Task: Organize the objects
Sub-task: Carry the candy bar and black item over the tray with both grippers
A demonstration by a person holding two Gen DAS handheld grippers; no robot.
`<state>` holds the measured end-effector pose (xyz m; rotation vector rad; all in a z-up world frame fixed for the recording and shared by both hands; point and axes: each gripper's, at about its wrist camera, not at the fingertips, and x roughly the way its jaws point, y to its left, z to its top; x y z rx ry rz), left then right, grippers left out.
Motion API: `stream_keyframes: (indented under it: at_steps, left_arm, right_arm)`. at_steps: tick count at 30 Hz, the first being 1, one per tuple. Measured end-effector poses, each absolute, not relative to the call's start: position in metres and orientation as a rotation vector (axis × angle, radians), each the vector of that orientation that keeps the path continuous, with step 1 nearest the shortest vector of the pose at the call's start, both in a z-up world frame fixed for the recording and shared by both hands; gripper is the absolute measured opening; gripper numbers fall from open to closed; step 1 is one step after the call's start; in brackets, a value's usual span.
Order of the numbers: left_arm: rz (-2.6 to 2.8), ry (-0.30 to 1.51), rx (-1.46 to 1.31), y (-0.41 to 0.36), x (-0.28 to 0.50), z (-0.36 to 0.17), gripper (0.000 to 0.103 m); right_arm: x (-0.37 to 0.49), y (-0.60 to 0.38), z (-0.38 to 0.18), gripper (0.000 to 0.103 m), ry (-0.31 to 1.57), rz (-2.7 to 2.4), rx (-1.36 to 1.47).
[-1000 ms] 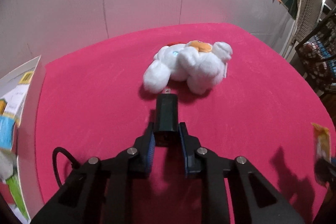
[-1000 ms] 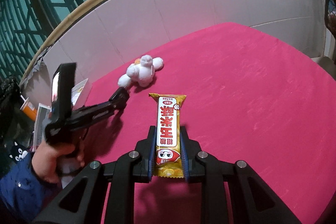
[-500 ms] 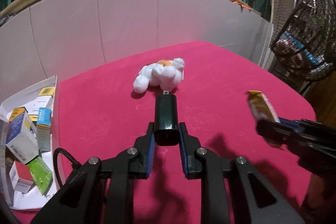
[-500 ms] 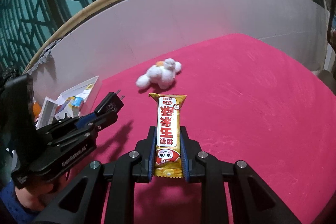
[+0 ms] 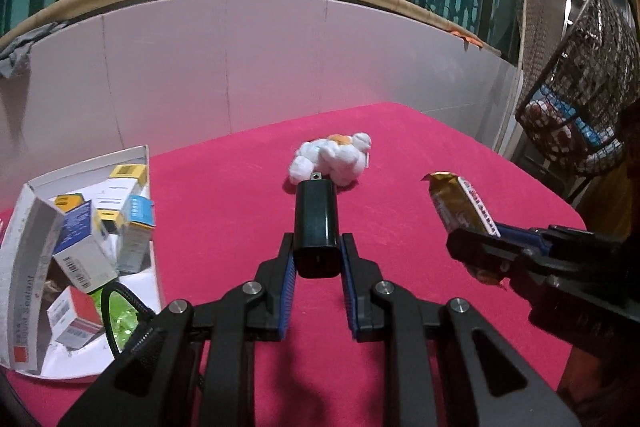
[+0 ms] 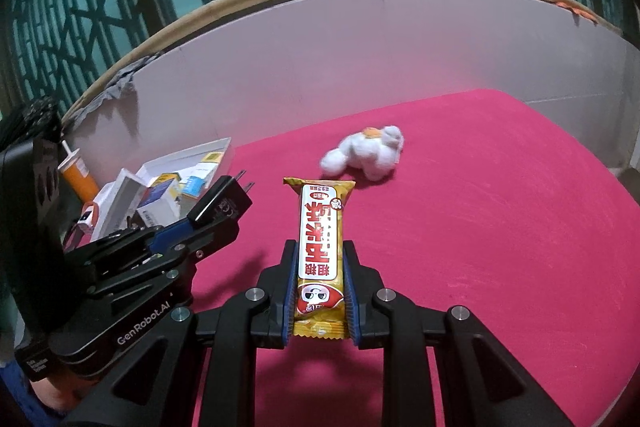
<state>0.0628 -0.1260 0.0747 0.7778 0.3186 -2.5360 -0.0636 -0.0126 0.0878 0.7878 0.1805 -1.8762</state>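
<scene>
My left gripper (image 5: 318,259) is shut on a black plug charger (image 5: 316,227), held above the pink table (image 5: 224,211); it also shows in the right wrist view (image 6: 222,205). My right gripper (image 6: 320,287) is shut on a yellow snack bar (image 6: 322,251), which also shows in the left wrist view (image 5: 460,207). A white plush toy (image 5: 332,159) lies on the table ahead of both grippers; it shows in the right wrist view too (image 6: 366,153).
A white box (image 5: 136,155) at the table's left holds several small cartons and a green packet. A white wall panel (image 5: 280,59) backs the table. A wire basket (image 5: 580,107) hangs at the right. An orange bottle (image 6: 78,177) stands beyond the box.
Both grippers have pulled back and risen from the plush toy, each keeping its object. The box of cartons has come into view at the left.
</scene>
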Motion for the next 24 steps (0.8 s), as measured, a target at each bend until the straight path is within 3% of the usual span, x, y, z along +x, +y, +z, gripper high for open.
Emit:
stream_keyframes:
  at_steps: [24]
  left_arm:
    - [-2.482,0.390,0.623,-0.154,0.130,0.094,0.020]
  right_arm:
    - [-0.002,-0.058,0.096,0.022,0.304,-1.792,0.742]
